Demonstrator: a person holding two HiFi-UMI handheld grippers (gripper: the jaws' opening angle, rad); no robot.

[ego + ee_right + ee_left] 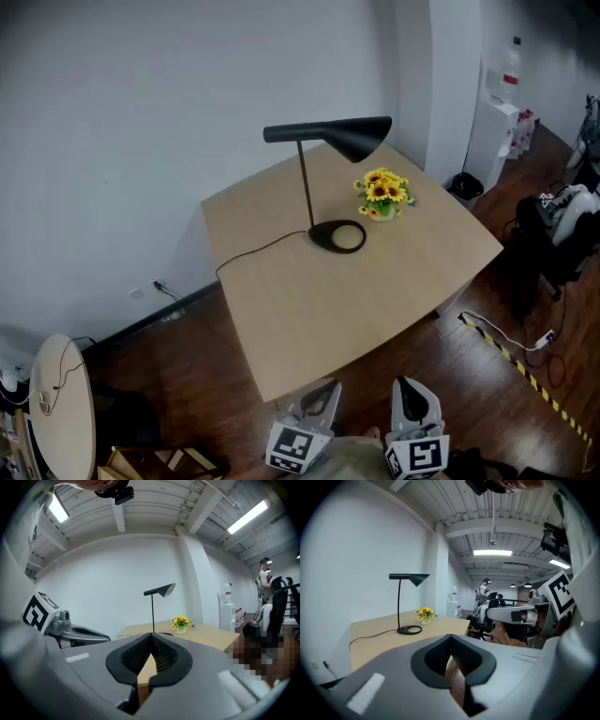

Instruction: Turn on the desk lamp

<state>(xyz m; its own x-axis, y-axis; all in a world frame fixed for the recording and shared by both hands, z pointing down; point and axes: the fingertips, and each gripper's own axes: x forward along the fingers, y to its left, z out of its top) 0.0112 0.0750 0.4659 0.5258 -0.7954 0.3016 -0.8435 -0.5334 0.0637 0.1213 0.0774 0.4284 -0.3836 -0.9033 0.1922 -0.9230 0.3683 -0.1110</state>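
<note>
A black desk lamp (337, 141) stands on the far half of the light wooden table (319, 319), its round base (338, 236) near the middle. No glow shows under its shade. The lamp (408, 578) is far ahead in the left gripper view, and the lamp (160, 590) is straight ahead in the right gripper view. My left gripper (319, 398) and right gripper (413, 394) hover side by side off the table's near edge. Both are shut and hold nothing. The left gripper (451, 641) and the right gripper (151, 640) show their pads meeting at the tip.
A small pot of yellow flowers (382, 195) sits right of the lamp base. The lamp's black cord (255, 253) runs off the table's left edge. A water dispenser (495, 127) stands far right, dark chairs (558, 234) at right, and a round white table (61, 405) at bottom left.
</note>
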